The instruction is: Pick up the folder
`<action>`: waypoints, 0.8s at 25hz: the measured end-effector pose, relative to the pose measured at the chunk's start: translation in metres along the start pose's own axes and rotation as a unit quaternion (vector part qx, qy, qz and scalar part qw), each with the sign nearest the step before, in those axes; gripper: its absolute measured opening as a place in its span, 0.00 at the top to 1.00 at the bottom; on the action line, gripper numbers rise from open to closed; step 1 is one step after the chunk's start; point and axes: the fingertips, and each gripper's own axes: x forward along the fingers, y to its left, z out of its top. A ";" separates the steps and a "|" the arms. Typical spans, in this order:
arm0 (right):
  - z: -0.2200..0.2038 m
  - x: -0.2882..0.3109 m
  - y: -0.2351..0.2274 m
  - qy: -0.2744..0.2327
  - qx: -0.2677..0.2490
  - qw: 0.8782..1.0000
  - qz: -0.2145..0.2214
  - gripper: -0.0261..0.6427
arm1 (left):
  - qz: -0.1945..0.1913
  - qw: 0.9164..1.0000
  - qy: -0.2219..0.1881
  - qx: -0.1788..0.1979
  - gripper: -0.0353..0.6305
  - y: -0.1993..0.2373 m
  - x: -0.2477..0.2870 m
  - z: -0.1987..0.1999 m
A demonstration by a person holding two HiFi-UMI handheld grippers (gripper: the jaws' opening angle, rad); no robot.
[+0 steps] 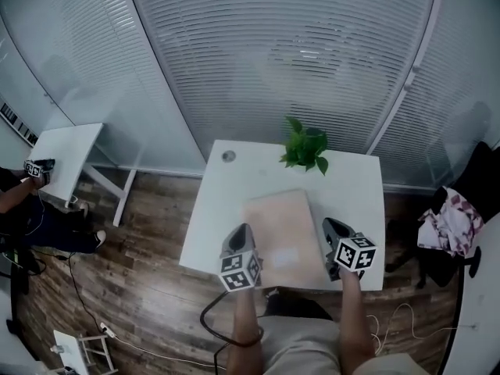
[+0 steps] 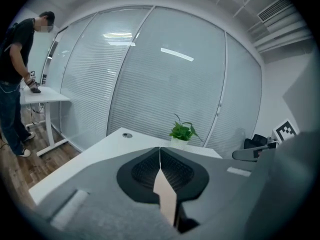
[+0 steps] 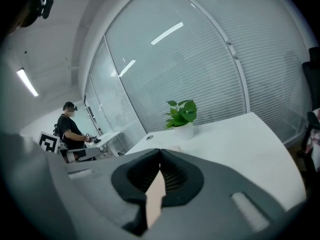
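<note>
A beige folder (image 1: pixel 283 237) lies flat on the white table (image 1: pixel 219 217), toward its front edge. My left gripper (image 1: pixel 241 230) hovers at the folder's near left side and my right gripper (image 1: pixel 329 224) at its near right side. Whether either one touches the folder is unclear. In the left gripper view the jaws (image 2: pixel 160 150) are shut tip to tip. The right gripper view shows that gripper (image 3: pixel 160 153) shut the same way. A beige sliver shows in the gap under each pair of tips. Both grippers point across the table toward the plant.
A potted green plant (image 1: pixel 305 148) stands at the table's far edge, in front of a glass wall with blinds. A round cable hole (image 1: pixel 228 156) sits at the far left corner. A person (image 2: pixel 15 74) works at a second desk (image 1: pixel 70 151) on the left. A chair with clothes (image 1: pixel 449 217) is on the right.
</note>
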 end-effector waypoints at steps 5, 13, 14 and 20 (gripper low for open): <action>-0.032 0.021 -0.014 0.044 -0.001 0.999 -0.018 0.96 | -0.005 0.998 0.061 0.007 0.93 0.012 0.015 -0.039; -0.059 0.053 -0.022 0.101 -0.023 0.995 -0.010 0.73 | -0.007 0.995 0.100 -0.011 0.79 0.027 0.034 -0.065; -0.063 0.056 -0.022 0.112 -0.024 0.993 -0.007 0.68 | -0.013 0.994 0.108 -0.016 0.76 0.025 0.035 -0.071; -0.090 0.076 -0.017 0.178 -0.025 0.984 0.017 0.29 | -0.050 0.984 0.158 -0.059 0.38 0.020 0.049 -0.106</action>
